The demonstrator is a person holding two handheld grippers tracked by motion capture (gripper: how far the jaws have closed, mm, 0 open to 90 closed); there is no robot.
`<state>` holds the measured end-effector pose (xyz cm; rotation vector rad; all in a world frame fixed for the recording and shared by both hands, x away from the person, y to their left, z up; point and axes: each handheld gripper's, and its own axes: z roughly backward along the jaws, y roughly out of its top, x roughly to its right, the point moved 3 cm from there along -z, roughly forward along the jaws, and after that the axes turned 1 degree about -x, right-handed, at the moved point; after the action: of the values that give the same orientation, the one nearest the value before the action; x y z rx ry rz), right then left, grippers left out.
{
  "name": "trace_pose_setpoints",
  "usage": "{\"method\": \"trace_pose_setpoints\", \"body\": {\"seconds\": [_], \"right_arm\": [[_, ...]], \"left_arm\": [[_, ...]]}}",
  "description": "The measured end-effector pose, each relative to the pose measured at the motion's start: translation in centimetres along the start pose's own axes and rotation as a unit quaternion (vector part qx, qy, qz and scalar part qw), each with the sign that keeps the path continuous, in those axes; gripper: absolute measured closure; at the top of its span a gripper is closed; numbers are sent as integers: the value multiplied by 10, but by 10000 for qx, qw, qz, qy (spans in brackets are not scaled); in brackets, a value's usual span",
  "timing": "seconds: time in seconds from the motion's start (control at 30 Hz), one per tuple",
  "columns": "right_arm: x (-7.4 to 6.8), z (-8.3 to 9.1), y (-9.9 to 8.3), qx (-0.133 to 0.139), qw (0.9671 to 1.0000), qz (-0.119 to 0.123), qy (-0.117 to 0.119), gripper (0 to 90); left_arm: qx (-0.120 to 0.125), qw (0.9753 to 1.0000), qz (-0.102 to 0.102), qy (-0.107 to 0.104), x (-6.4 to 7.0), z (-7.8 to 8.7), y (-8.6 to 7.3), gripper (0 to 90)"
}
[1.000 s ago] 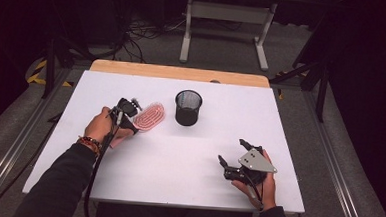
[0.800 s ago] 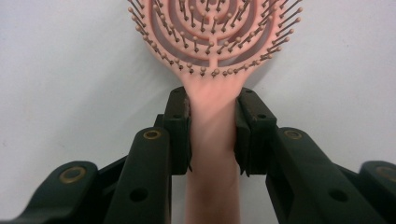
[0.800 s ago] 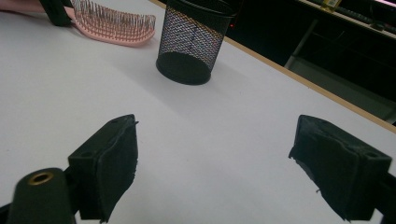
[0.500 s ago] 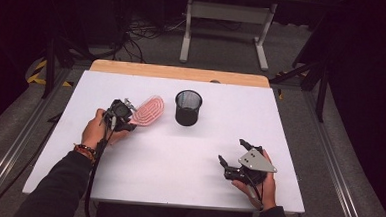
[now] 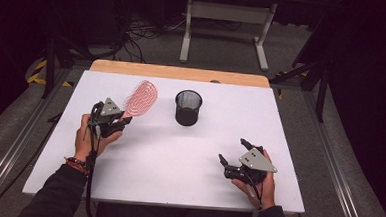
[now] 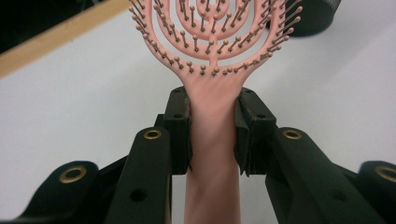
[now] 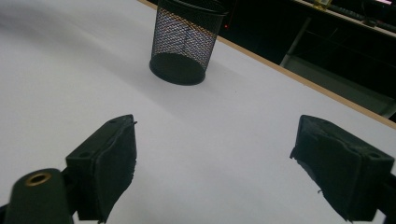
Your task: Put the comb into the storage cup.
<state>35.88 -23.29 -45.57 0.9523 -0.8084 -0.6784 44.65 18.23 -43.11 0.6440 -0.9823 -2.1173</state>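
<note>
Pink hairbrush (image 6: pixel 212 56) in left gripper (image 6: pixel 212 135)

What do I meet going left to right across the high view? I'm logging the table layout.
left gripper → pink hairbrush clamped in it → black mesh cup → right gripper, jaws apart, on the white table.

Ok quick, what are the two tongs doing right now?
Left tongs: closed on the pink hairbrush, gripping its handle.
Right tongs: open, holding nothing, above the white table.
</note>
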Motion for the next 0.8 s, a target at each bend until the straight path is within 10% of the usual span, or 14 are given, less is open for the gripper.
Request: {"method": "trace_pose_setpoints", "body": {"seconds": [0.27,0.8], "right_arm": [[6,-1,1,54,9998,-166,-91,128],[11,-5,41,731,9946,-730,-54,101]], "left_arm": [[1060,9939,-227,-216,14,11,6,698],[1784,9803,-516,-666,60,-1,19,697]]}}
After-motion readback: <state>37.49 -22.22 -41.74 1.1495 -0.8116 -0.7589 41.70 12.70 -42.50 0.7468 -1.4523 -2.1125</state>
